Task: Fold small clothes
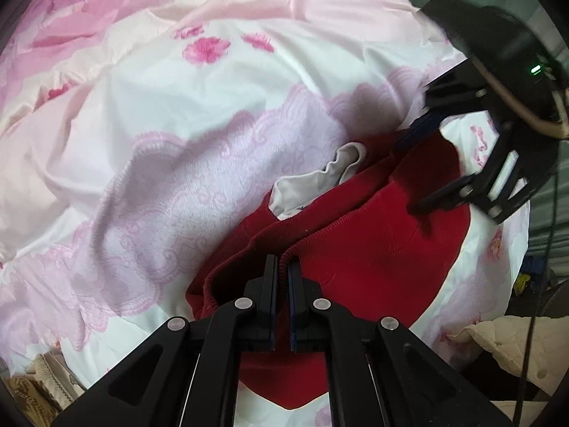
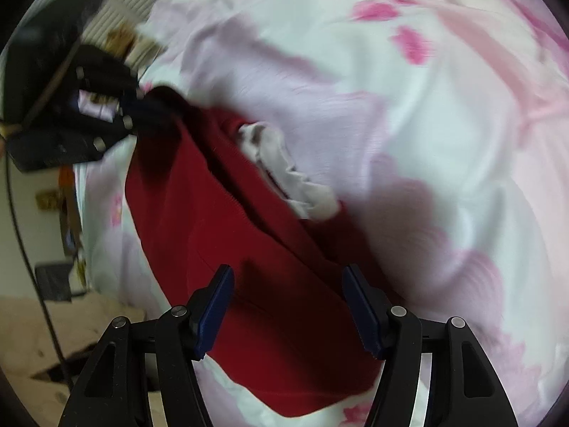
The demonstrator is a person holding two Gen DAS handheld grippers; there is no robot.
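Fingers [image 1: 271, 277] of the left gripper [image 1: 282, 267] pinch the red garment's [image 1: 373, 249] ribbed edge, pointing steeply down.

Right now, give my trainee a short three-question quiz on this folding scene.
1. True or false: the left gripper is shut on the ribbed edge of the red garment.
2. Multiple choice: the right gripper is (a) shut on the white cloth, (b) open over the red garment, (c) out of view.
3. Fill the gap: the small pale cloth beside the red garment lies on the pink and white ____.

Key: 1 true. 2 b. 3 bedspread.
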